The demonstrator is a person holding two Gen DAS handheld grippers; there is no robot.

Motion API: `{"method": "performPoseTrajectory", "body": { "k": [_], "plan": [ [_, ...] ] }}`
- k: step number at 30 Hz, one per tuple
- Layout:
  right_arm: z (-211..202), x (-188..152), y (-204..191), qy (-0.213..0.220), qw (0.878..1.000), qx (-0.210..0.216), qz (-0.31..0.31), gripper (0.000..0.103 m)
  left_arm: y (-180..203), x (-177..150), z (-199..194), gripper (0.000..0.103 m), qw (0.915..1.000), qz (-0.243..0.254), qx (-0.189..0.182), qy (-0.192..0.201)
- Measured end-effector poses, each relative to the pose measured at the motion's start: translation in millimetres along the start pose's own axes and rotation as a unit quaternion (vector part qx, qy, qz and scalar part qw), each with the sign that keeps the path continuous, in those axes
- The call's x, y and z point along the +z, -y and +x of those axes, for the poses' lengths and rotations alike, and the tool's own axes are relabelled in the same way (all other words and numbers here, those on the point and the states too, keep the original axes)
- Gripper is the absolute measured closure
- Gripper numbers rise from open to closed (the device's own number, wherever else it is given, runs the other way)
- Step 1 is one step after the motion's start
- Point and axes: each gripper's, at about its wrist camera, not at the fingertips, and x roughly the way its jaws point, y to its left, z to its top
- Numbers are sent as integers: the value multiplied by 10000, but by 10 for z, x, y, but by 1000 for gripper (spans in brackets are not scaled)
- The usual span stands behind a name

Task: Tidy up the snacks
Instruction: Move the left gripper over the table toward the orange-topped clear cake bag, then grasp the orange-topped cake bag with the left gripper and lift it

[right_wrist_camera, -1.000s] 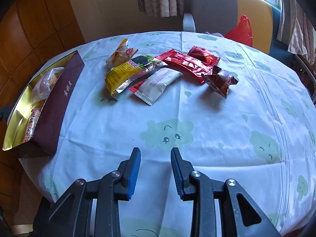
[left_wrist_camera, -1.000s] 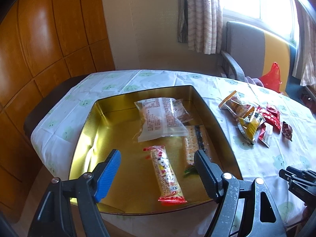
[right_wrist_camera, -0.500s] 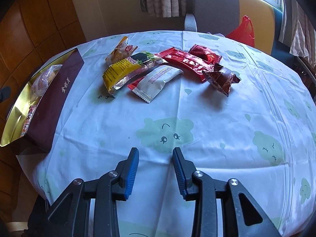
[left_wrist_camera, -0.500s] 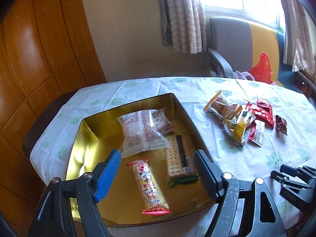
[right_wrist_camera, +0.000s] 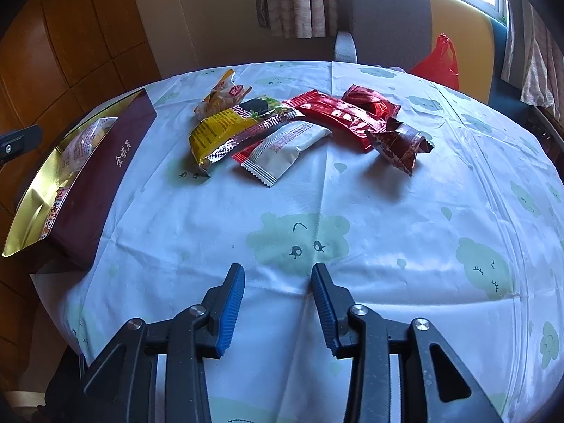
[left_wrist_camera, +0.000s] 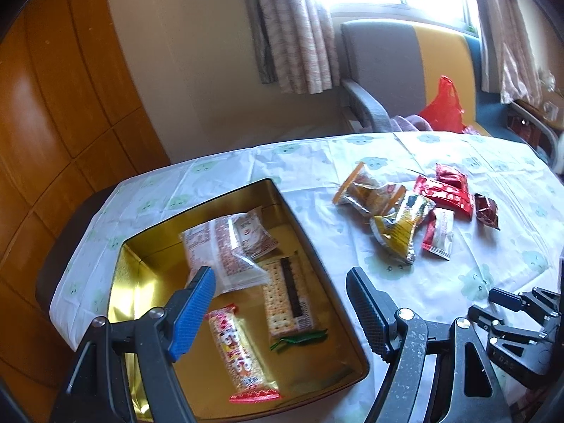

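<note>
A gold-lined box (left_wrist_camera: 317,257) with a maroon outer wall (right_wrist_camera: 102,179) sits at the table's left edge. Inside lie a clear bag (left_wrist_camera: 225,246), a cracker pack (left_wrist_camera: 287,296) and a red-ended stick pack (left_wrist_camera: 236,349). Loose snacks lie in a pile on the cloth: a yellow packet (right_wrist_camera: 225,130), a white packet (right_wrist_camera: 285,149), red packets (right_wrist_camera: 338,112), a brown packet (right_wrist_camera: 398,144) and an orange packet (right_wrist_camera: 222,95). My left gripper (left_wrist_camera: 278,282) hangs open over the box, empty. My right gripper (right_wrist_camera: 278,275) hovers above bare cloth near the front edge, its jaws opening with nothing between them.
A round table (right_wrist_camera: 352,211) carries a white cloth with green cartoon prints. Behind it stands a grey and yellow chair (right_wrist_camera: 405,17) with a red plastic bag (right_wrist_camera: 440,60) on it. Wood panelling (left_wrist_camera: 53,105) and curtains (left_wrist_camera: 296,28) line the back.
My left gripper's view has swung right and rolled, so the box now sits lower left. My right gripper's jaws have spread wider while it stayed in place.
</note>
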Motion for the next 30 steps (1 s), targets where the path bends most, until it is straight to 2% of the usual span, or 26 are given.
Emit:
{"method": "performPoseTrajectory", "body": {
  "k": [6,11,13,16,18,21,24,26,30],
  "plan": [
    [3,-25,-33,100,9999,34,-109,53,117,132,115,27,9996,167,-206,-123],
    [3,-37,-34,152,9998,66,-120,51,159,326,306,42,9966,137,-692,-436],
    [2,-35,-31,154,9998,89,-101,50,152,412,413,46,9939,7,-915,-617],
    [6,-33,-25,162,9997,132,-85,48,124,548,584,51,9853,-377,-1356,-967],
    [9,-34,-29,174,9997,159,-96,46,133,624,688,51,9787,-597,-1590,-1153],
    [11,-36,-39,187,9996,175,-133,44,210,731,825,51,9723,-750,-1753,-1349],
    [14,-38,-43,202,9995,200,-161,43,274,831,1005,46,9650,-1011,-1821,-1592],
    [15,-39,-43,211,9994,225,-182,41,295,894,1141,33,9571,-1326,-1884,-1760],
    [12,-48,-44,237,9991,267,-226,40,418,1027,1402,22,9505,-1626,-1812,-1932]
  ]
}}
